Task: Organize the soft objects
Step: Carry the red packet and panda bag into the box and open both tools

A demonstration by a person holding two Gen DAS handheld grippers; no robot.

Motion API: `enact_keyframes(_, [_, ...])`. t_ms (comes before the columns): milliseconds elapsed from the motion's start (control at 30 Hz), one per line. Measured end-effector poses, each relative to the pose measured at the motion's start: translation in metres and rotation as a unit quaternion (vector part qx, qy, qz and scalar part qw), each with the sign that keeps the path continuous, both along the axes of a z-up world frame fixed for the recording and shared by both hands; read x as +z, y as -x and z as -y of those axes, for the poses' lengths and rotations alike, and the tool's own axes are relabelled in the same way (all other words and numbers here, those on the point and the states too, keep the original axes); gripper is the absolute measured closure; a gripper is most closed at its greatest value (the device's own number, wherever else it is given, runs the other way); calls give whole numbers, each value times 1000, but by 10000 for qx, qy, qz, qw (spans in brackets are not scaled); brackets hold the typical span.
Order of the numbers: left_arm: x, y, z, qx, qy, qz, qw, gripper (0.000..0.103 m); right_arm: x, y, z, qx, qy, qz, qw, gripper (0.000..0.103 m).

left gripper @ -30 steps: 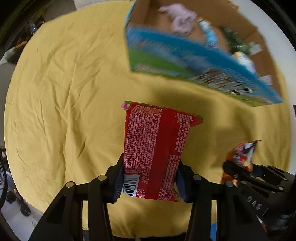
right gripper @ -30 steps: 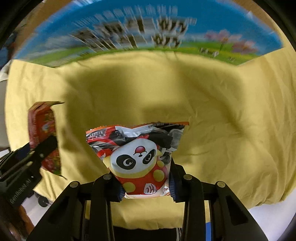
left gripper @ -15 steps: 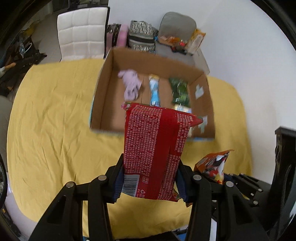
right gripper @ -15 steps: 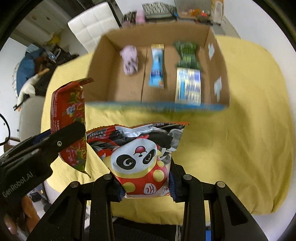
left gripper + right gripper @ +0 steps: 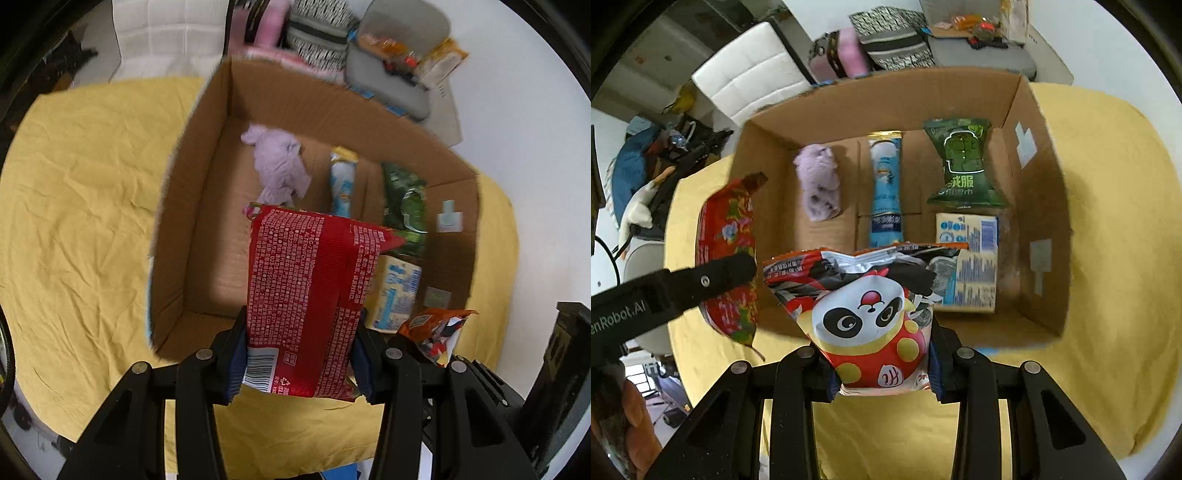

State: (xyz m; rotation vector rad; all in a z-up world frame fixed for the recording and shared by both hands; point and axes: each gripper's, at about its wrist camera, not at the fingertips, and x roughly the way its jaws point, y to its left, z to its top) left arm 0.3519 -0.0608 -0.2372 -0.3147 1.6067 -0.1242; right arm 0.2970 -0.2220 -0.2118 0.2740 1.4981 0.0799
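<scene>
My left gripper (image 5: 299, 369) is shut on a red snack packet (image 5: 310, 295), held above the near wall of an open cardboard box (image 5: 192, 206). My right gripper (image 5: 884, 373) is shut on a panda snack bag (image 5: 871, 314), also over the box's near edge (image 5: 997, 336). Inside the box lie a purple soft toy (image 5: 818, 184), a blue tube packet (image 5: 886, 188), a green packet (image 5: 964, 166) and a blue-white tissue pack (image 5: 971, 258). The red packet also shows in the right wrist view (image 5: 727, 251), and the panda bag in the left wrist view (image 5: 432, 328).
The box stands on a table with a yellow cloth (image 5: 81, 206). A white chair (image 5: 750, 81), bags (image 5: 886, 40) and a grey seat with snacks (image 5: 399, 62) stand behind the table. A white wall is at the right.
Both grippers have risen and moved toward the box with their packets. The view went from the box's printed outer side to looking down into the box.
</scene>
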Motion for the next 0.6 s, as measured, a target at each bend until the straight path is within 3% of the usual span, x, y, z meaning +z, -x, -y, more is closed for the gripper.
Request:
enact_keyframes(367, [-69,-10,2,-83,-38,-731,9973,58,-59,-26,-3,59,-109,-412,9991,64])
enact_keyframes(600, [-85,-7,2,-116,-124,-1017,9947,57,-90,-29,0,51,-171,-749,9970,57])
